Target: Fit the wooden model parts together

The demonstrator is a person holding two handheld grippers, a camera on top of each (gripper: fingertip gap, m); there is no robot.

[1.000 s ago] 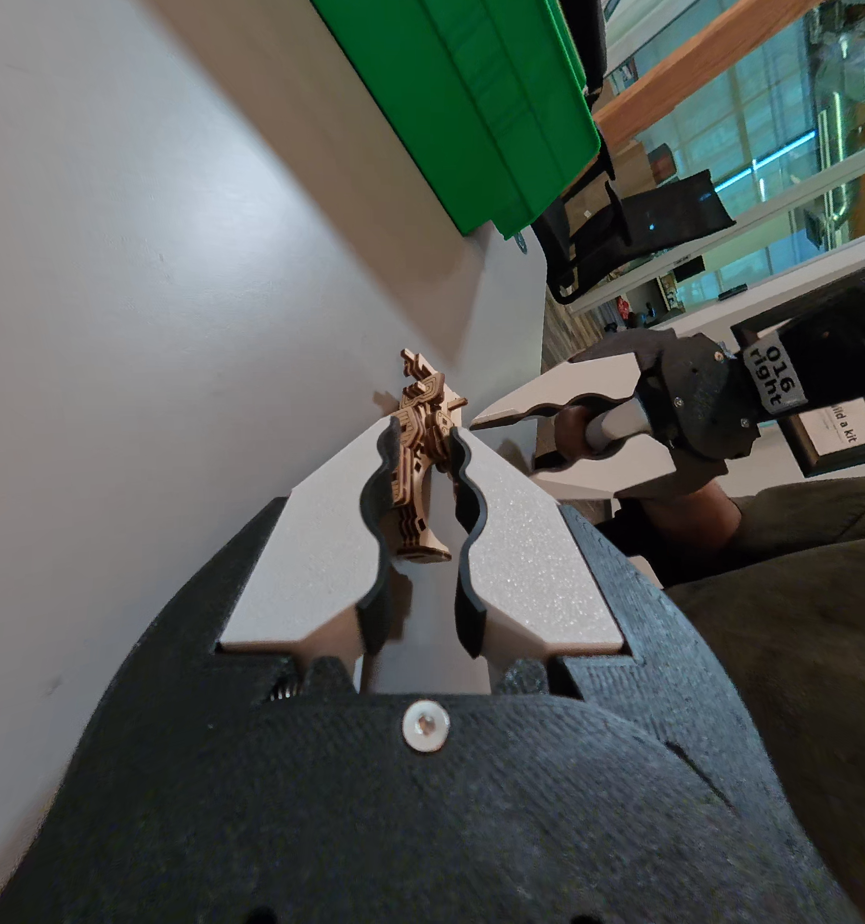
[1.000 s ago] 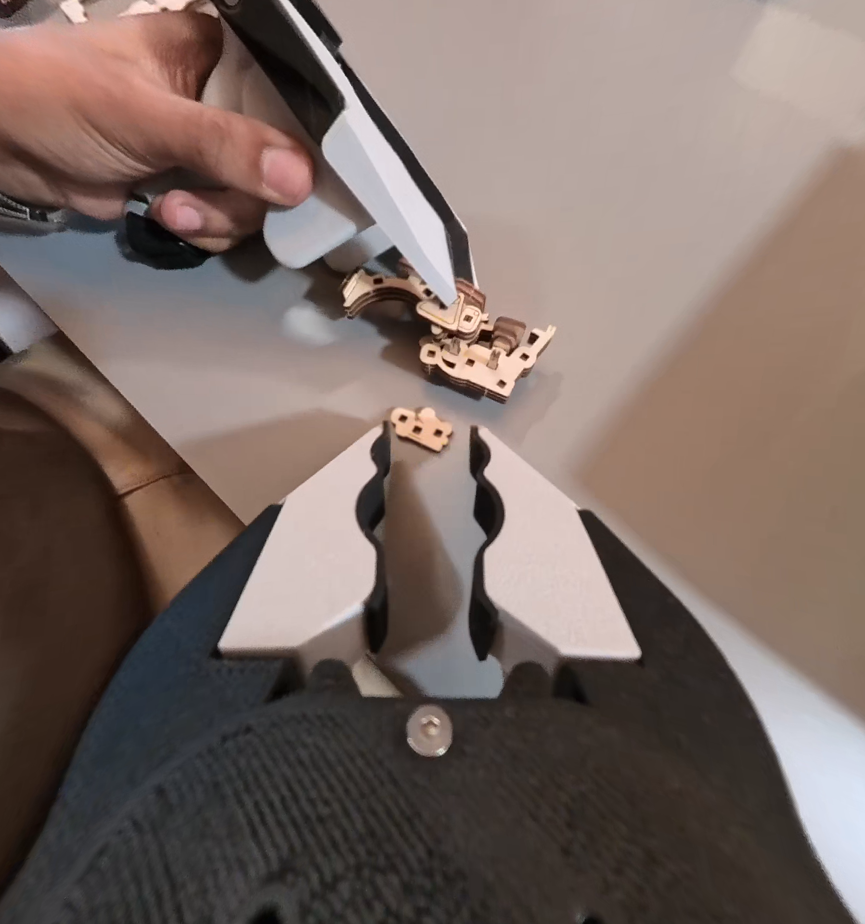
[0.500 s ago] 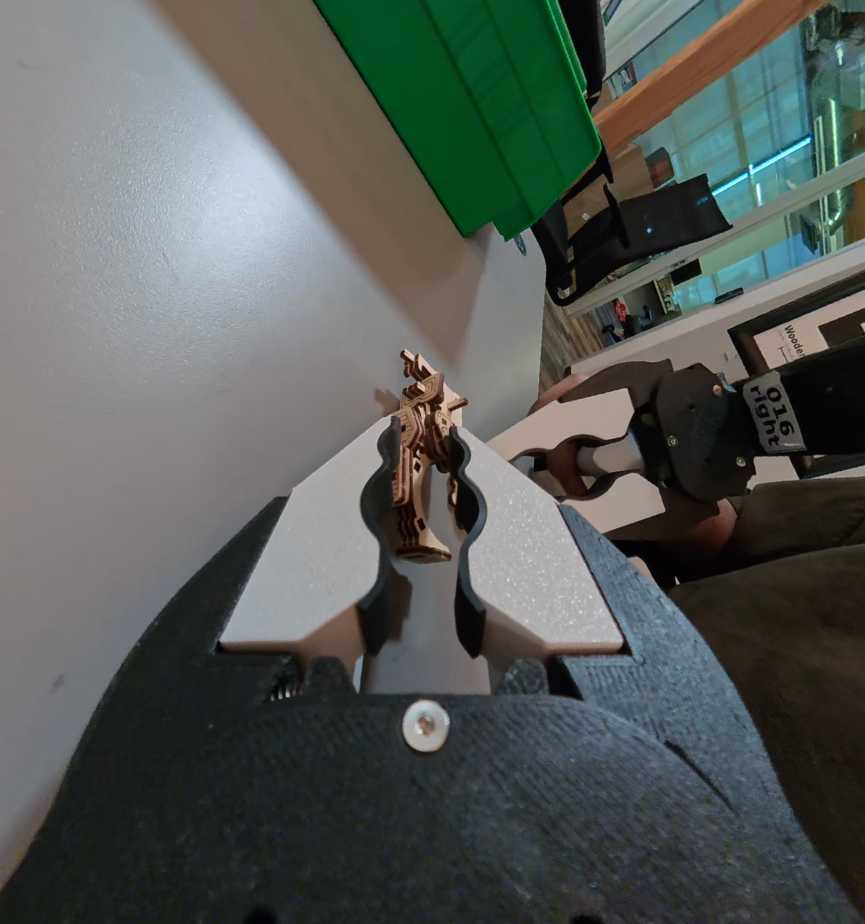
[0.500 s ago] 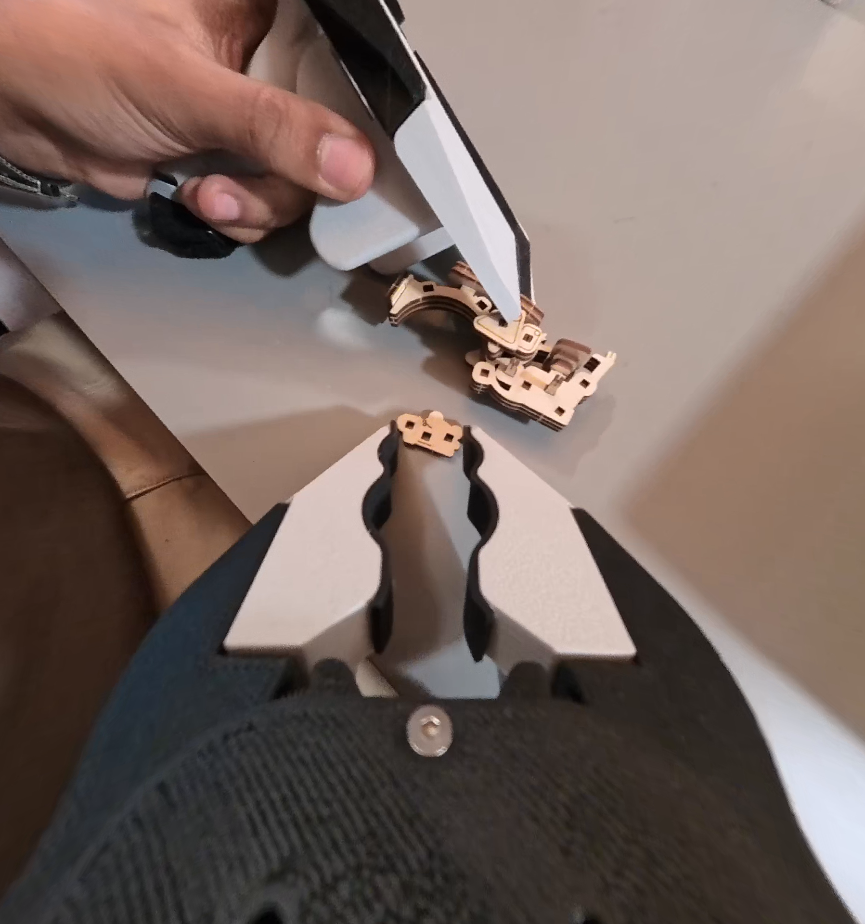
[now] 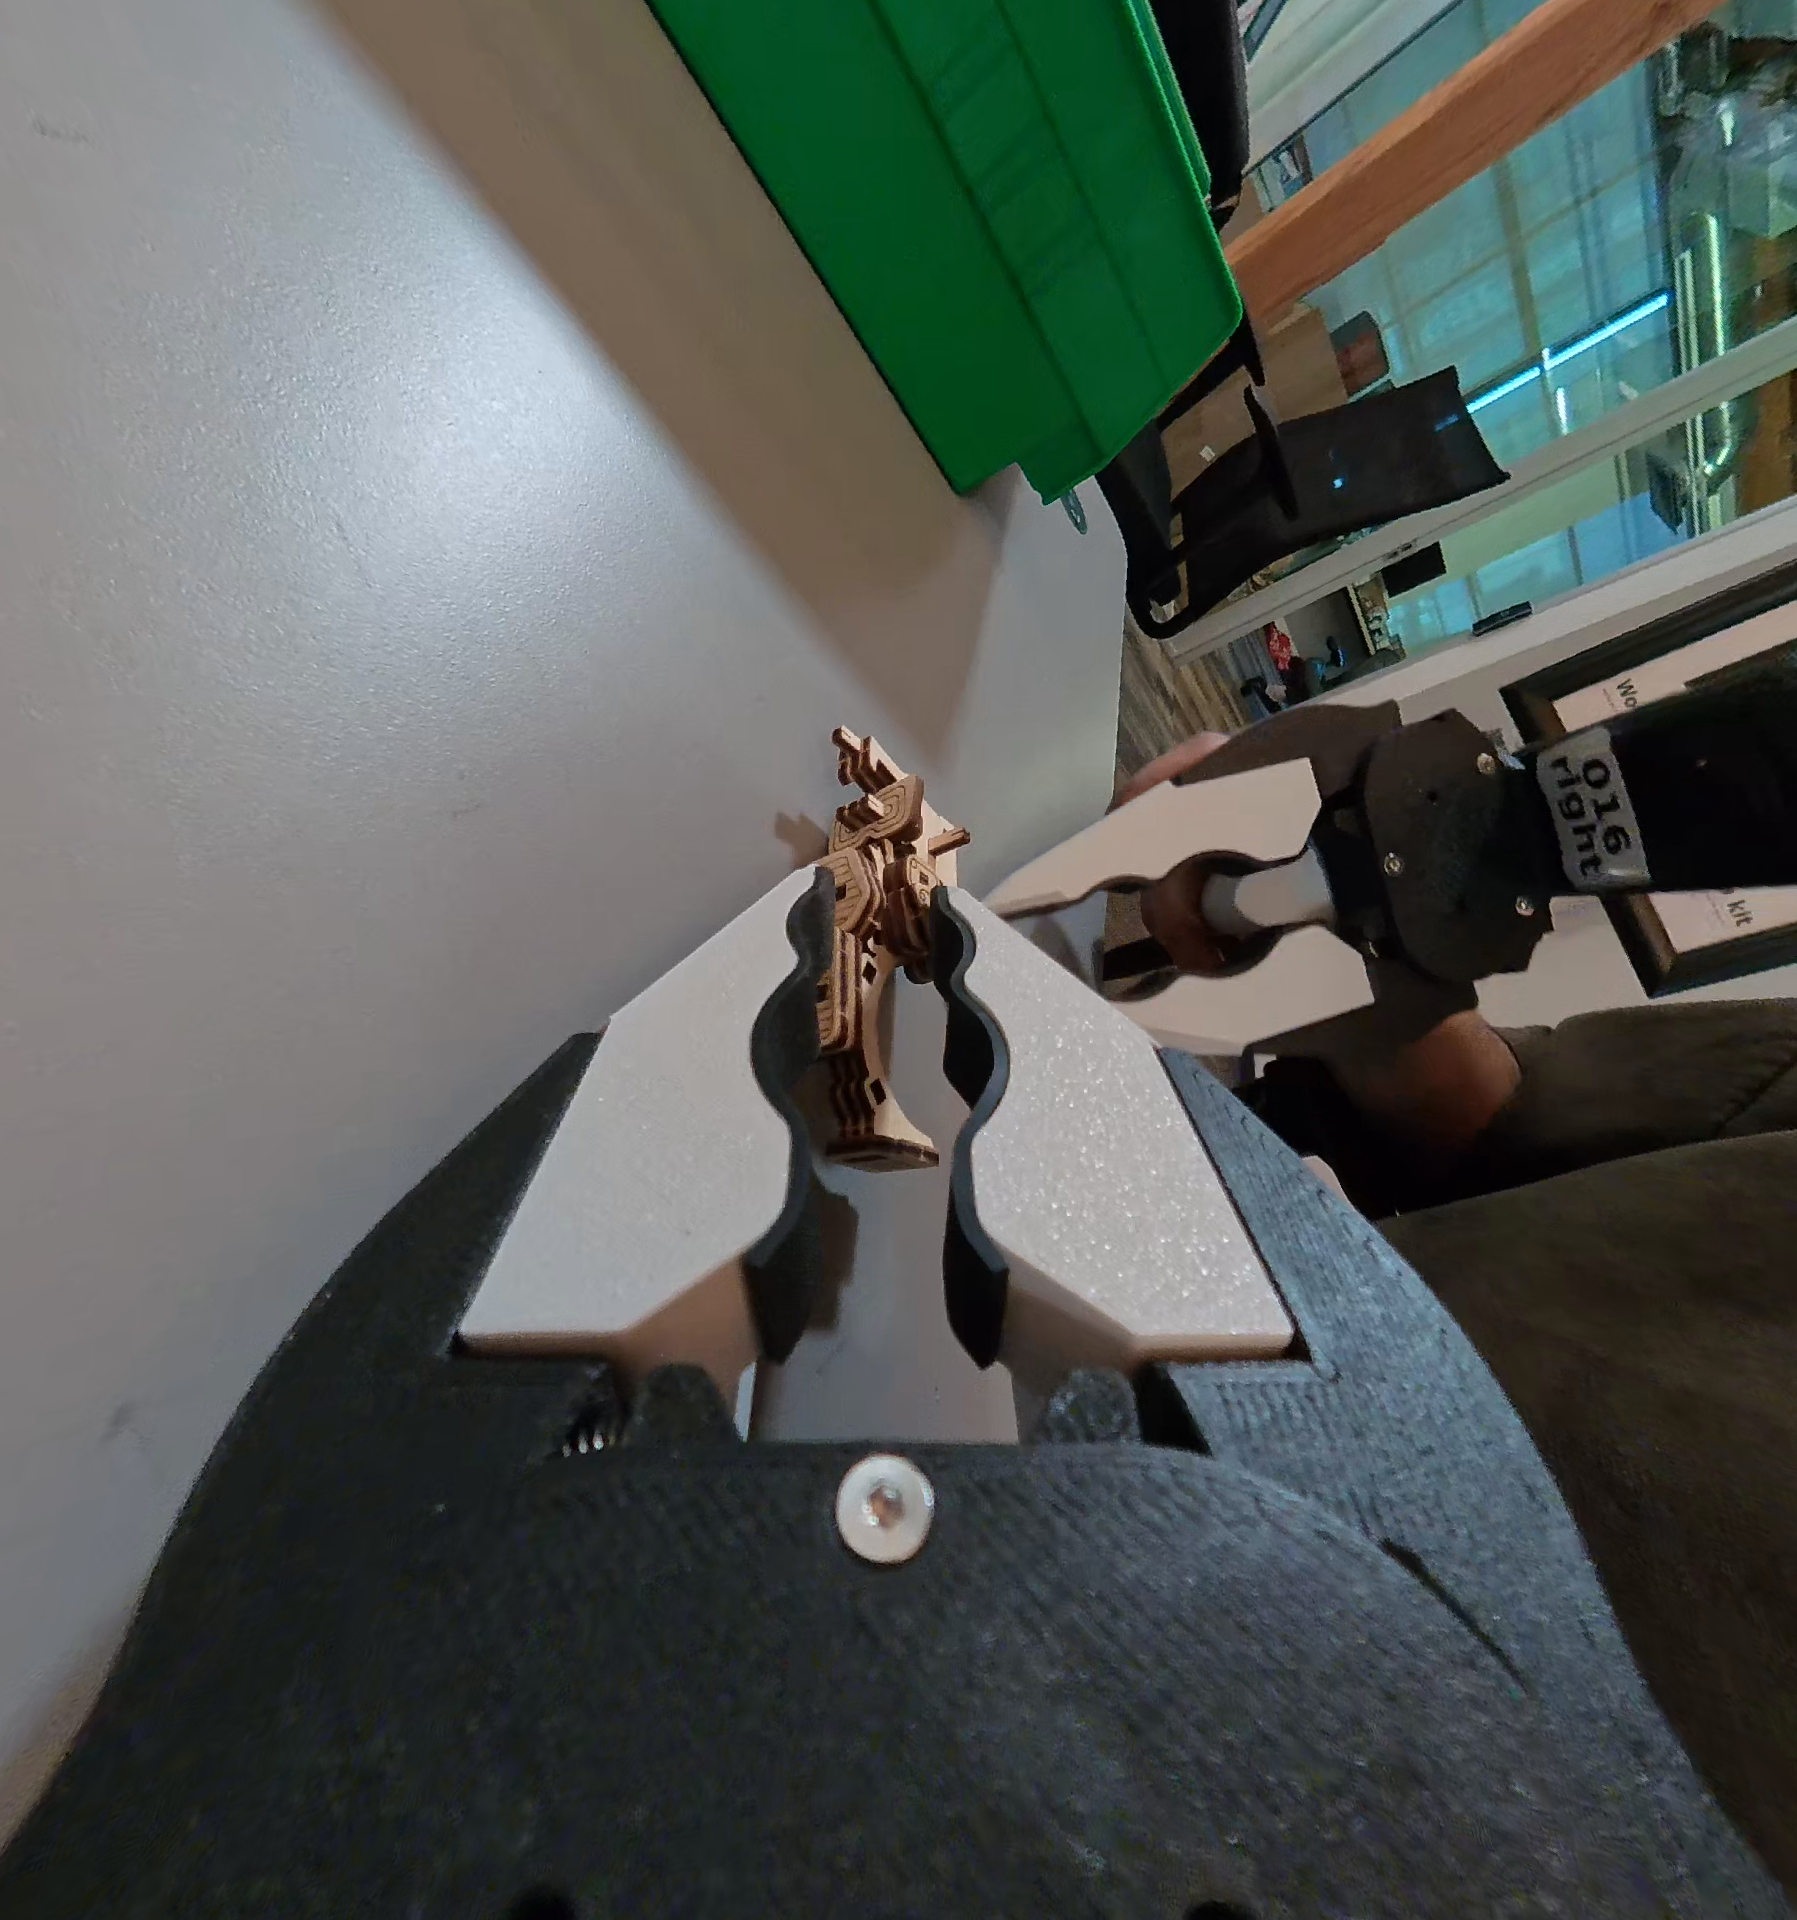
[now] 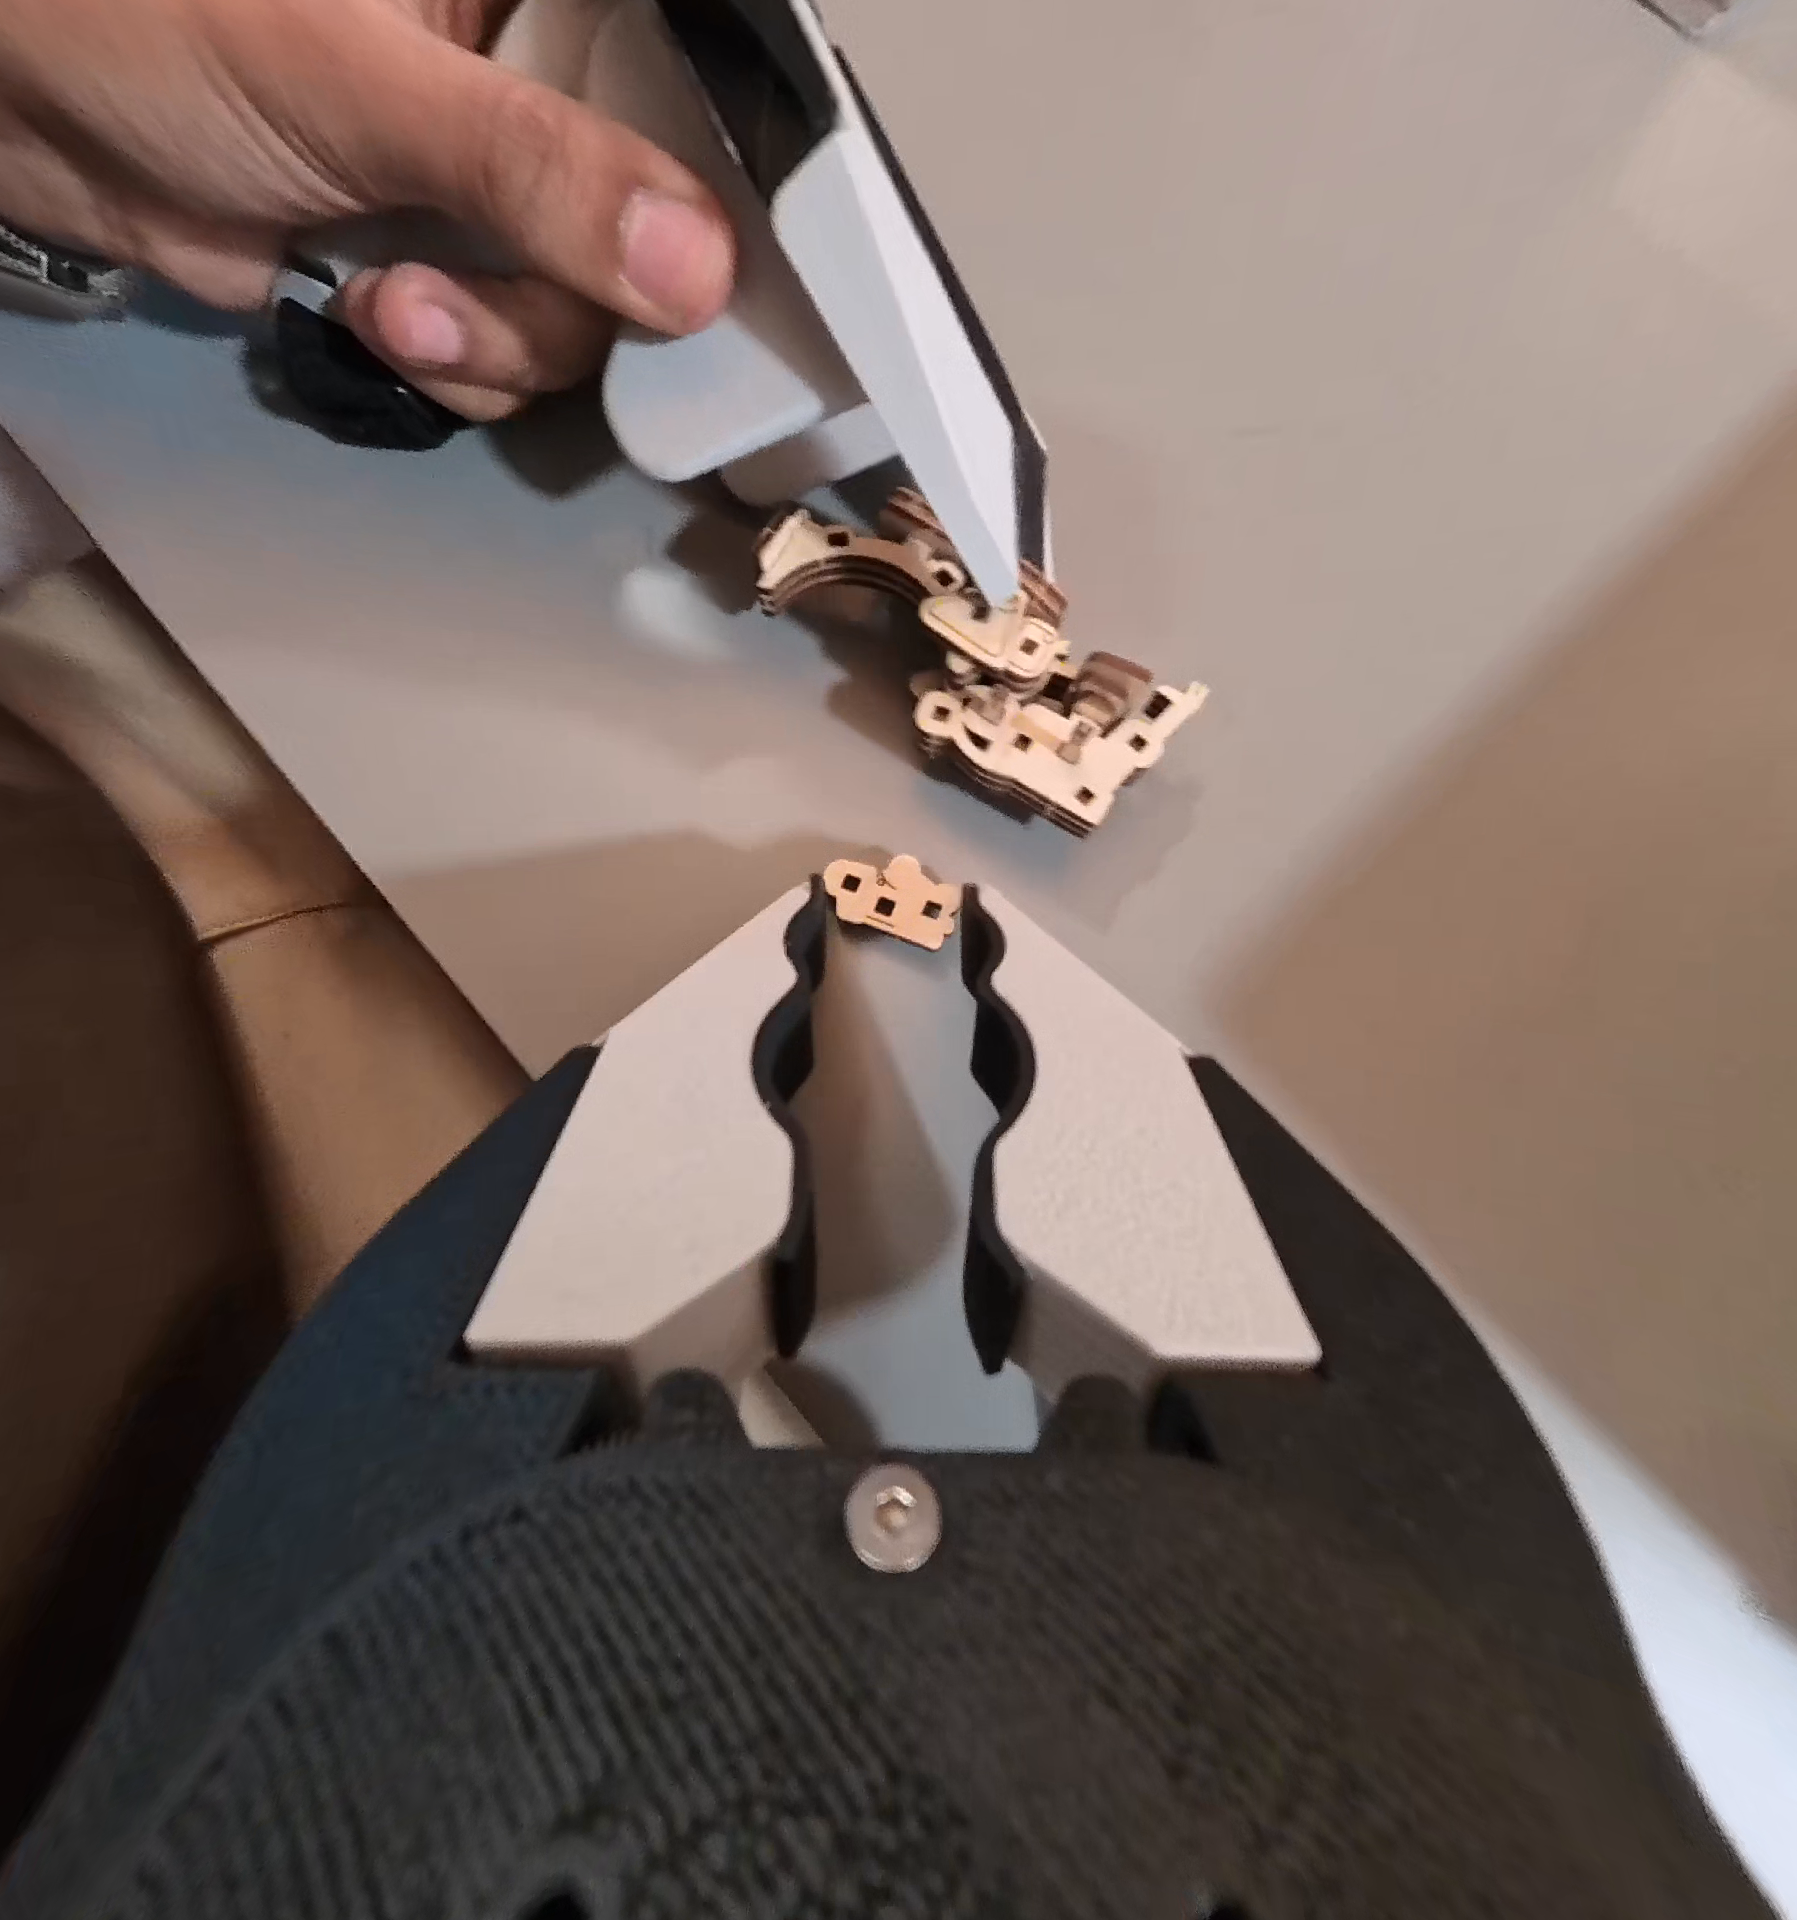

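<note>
Left wrist view. Left hand-held gripper: fingers pressed onto the layered wooden model assembly, pinching it at the tips; the assembly lies against the pale tabletop. Right hand-held gripper: enters from the right, tips near the assembly; what its tips hold is hidden behind the left finger. Green bin: at the far tabletop edge.

Right wrist view. Right hand-held gripper: fingers narrowed on a small flat wooden piece with square holes, pinched across the tips, held just above the tabletop. Wooden model assembly: on the tabletop ahead, near the small piece but apart from it. Left hand-held gripper: angled down from the upper left, tips clamped on the assembly's middle. Person's hand: wrapped around the left gripper's handle, thumb forward along the body.
</note>
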